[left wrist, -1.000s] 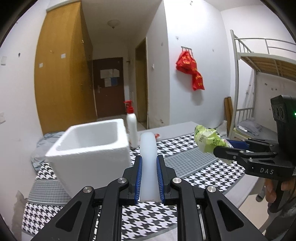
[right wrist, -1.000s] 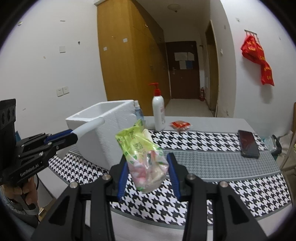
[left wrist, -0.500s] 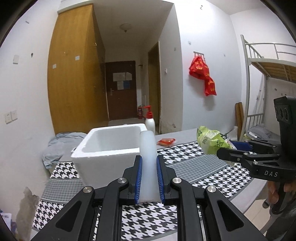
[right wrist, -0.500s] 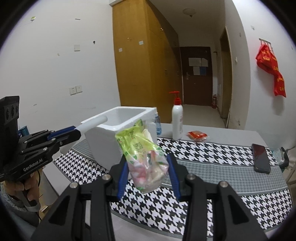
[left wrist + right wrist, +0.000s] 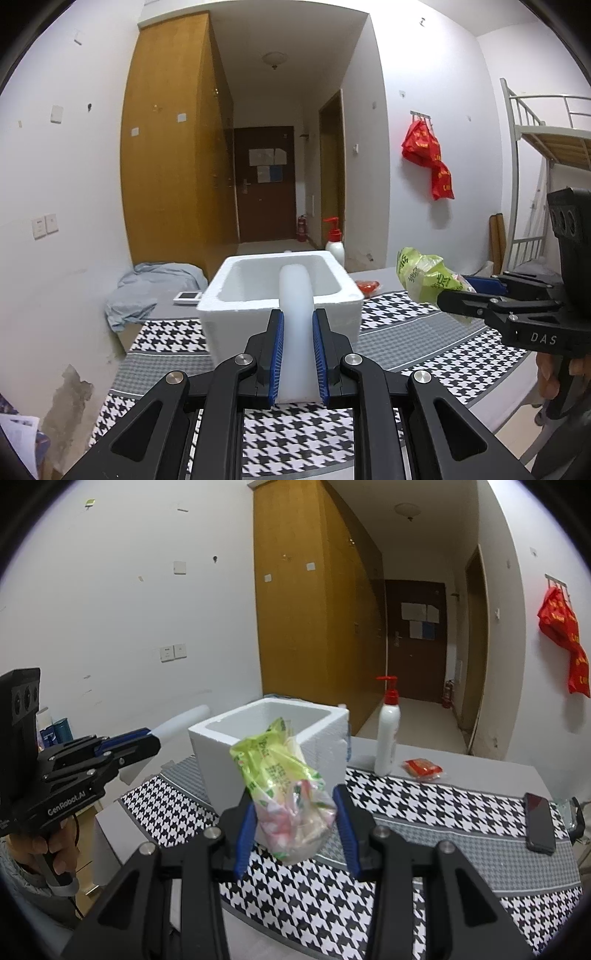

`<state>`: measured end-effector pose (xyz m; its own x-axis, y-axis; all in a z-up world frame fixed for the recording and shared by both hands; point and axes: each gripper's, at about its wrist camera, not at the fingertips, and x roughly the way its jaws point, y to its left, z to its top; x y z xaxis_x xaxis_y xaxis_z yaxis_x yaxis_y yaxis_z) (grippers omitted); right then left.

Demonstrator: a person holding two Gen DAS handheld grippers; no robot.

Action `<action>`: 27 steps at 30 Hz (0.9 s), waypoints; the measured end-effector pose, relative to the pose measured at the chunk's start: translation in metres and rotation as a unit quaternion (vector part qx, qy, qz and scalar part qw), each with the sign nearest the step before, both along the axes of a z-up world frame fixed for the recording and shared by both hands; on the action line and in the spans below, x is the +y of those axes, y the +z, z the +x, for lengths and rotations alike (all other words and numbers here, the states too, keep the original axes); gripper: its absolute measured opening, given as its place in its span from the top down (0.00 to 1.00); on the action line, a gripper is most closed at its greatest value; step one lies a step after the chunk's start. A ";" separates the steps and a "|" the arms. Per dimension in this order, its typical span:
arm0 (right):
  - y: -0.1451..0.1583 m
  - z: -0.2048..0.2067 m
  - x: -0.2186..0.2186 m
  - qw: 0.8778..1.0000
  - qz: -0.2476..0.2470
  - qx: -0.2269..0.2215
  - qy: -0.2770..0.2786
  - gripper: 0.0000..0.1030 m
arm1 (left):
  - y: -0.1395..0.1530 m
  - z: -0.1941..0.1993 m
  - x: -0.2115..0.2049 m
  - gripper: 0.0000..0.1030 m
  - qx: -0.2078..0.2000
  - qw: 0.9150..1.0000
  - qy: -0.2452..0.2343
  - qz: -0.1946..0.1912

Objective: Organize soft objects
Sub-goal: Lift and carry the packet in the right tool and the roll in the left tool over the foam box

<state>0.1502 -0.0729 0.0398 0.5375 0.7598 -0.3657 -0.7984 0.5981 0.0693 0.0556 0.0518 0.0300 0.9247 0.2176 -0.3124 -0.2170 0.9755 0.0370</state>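
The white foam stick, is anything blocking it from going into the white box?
Nothing visible does. The left gripper holds the white foam stick in the air, pointing at the white box, whose top is open.

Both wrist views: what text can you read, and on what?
"DAS": right gripper body, left wrist view.
"GenRobot.AI": left gripper body, right wrist view.
Green snack bag: print too blurred.
Papers on the door: too small.
Red hanging bag: gold characters unreadable.
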 end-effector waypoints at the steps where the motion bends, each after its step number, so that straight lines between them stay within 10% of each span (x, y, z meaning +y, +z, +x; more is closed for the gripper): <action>1: 0.001 0.000 0.003 1.000 0.000 -0.001 0.003 0.56 | 0.000 -0.001 0.002 0.83 -0.001 1.000 0.002 -0.001; 27: 0.016 0.036 0.072 0.999 -0.013 0.016 0.033 0.56 | -0.002 -0.011 0.042 0.83 0.005 0.998 0.065 -0.013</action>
<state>0.1860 -0.0006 0.0555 0.4735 0.7837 -0.4020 -0.8342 0.5455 0.0809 0.0446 0.0942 0.0275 0.8865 0.3266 -0.3277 -0.3407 0.9401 0.0152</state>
